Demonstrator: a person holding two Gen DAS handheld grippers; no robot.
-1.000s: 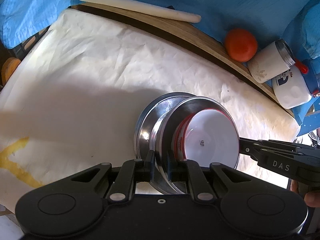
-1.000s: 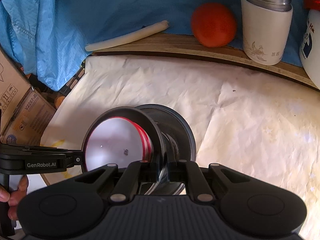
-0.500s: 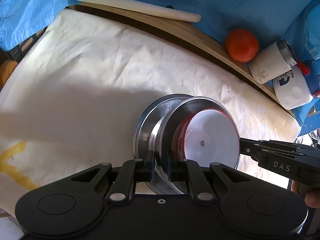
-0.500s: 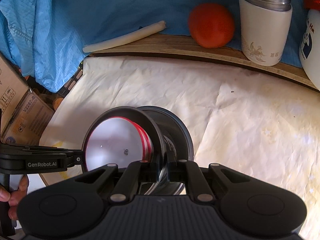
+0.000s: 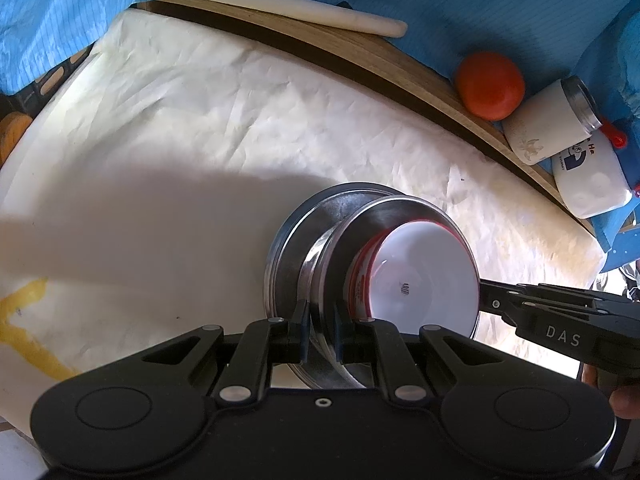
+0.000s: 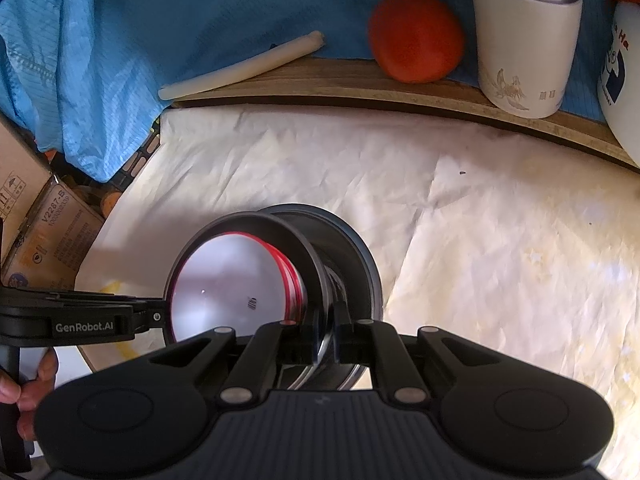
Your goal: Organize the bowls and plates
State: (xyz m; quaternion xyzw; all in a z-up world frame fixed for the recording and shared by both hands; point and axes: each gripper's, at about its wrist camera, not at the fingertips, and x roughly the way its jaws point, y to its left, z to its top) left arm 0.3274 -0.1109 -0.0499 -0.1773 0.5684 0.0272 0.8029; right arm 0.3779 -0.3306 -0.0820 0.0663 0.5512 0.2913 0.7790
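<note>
Steel bowl (image 5: 384,220), tilted up on edge, is the thing both grippers hold: its rim runs between the closed jaws of the left gripper (image 5: 320,332) at the bottom of the left wrist view, and between the closed jaws of the right gripper (image 6: 329,334) in the right wrist view. Each gripper also shows from the side in the other's view, reaching in to the bowl's rim from the opposite edge. Nested inside the steel bowl sits a white bowl with a red rim (image 5: 424,276), its pale inside facing the right-hand side of the left view and bearing a small dark mark. Behind the steel bowl, on its outer side, a second metal dish (image 5: 296,240) stands close against it; whether the two touch cannot be told. All of this is over a crumpled white paper sheet (image 5: 200,120) that covers the table; whether the lowest edge rests on the paper is hidden by the grippers.

Beyond the bowl, at the far edge of the paper, runs a wooden board (image 6: 320,80). On it, past the bowl and toward the right, sit an orange fruit (image 6: 416,38), a white cup with a metal rim (image 6: 524,40) just beside that, and a white bottle with a red cap (image 5: 588,176) further right. A white rod (image 6: 240,68) lies on the board's left part, against blue cloth (image 6: 200,0). Left of the bowl, off the table, stand cardboard boxes (image 6: 52,232). A hand (image 6: 24,384) grips the left gripper's handle.
</note>
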